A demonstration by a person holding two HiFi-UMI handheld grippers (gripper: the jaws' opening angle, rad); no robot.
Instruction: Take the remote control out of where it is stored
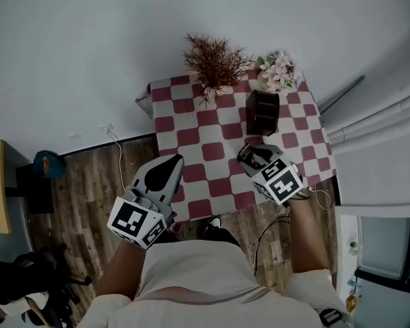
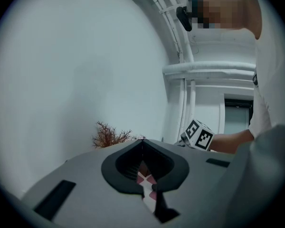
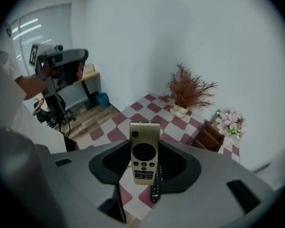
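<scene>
- The left gripper [image 1: 174, 160] is held at the near left edge of the table, level, with its jaws clenched tip to tip and nothing between them. Only a sliver of checked cloth is seen through the gap behind the tips. It is judged to be kept aside so that the other hand has room.
- The red-and-white checked tablecloth [image 1: 212, 149] is left mostly bare in the middle. The ornaments are set along the far edge by the wall.
- A dried brown plant [image 1: 215, 61] is stood at the far edge, well apart from both grippers.
- The gold remote control [image 3: 144, 151] is grasped by the right gripper [image 1: 251, 154]. It is pinched by its lower half, button side toward the camera, so that its upper end stands free above the jaws. It is thus found out of its store, over the near right part of the table.
- A second, dark remote [image 3: 155, 186] is seen just below the gold one. Whether it is held too or lies on the cloth cannot be told.
- The dark wooden holder [image 1: 262, 112], taken to be the store, is stood just beyond the right gripper, open side up.
- Pink flowers [image 1: 279, 70] are placed behind the holder, at the far right corner.
</scene>
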